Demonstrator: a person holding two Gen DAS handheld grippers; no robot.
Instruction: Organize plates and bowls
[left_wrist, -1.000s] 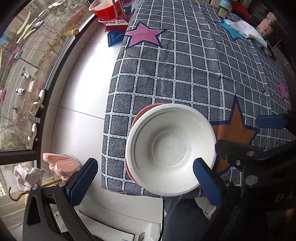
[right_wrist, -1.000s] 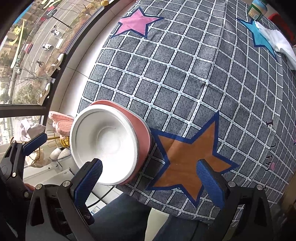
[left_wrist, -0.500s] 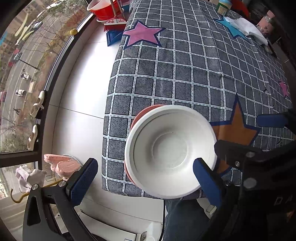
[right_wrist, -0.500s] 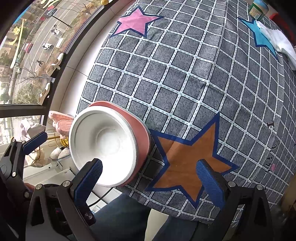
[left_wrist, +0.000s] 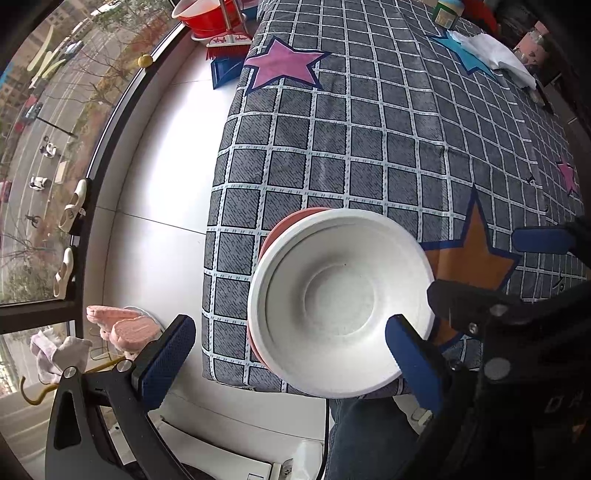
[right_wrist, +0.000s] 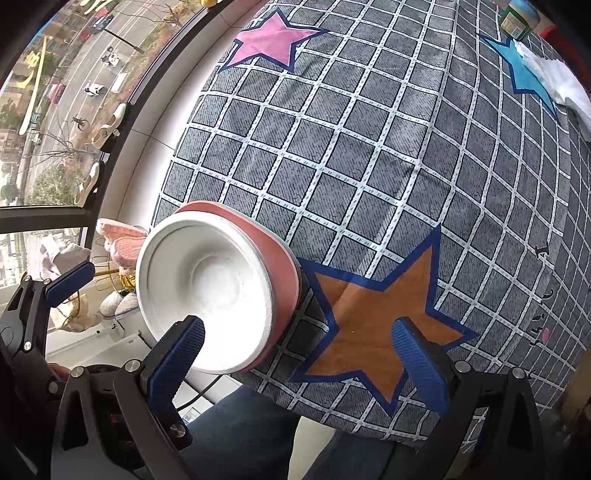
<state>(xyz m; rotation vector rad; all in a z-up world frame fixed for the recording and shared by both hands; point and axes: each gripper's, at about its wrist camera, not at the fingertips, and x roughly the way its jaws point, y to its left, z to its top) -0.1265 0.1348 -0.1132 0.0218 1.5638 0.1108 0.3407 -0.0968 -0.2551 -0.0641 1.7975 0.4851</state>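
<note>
Fingers (left_wrist: 168, 363) spread above checked star cloth (left_wrist: 369, 140); white floor (left_wrist: 159, 173), seemingly tiled.

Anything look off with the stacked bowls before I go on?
Yes. The white bowl, nested in the pink bowl, sits at the very edge of the grey checked star-patterned cloth, overhanging toward the floor. Nothing looks spilled or cracked. Both grippers are open, holding nothing.

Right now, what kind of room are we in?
Probably a bedroom in a flat high above a street: a bed with a star-patterned checked cover, a big window overlooking a road, and pink slippers on the floor.
</note>
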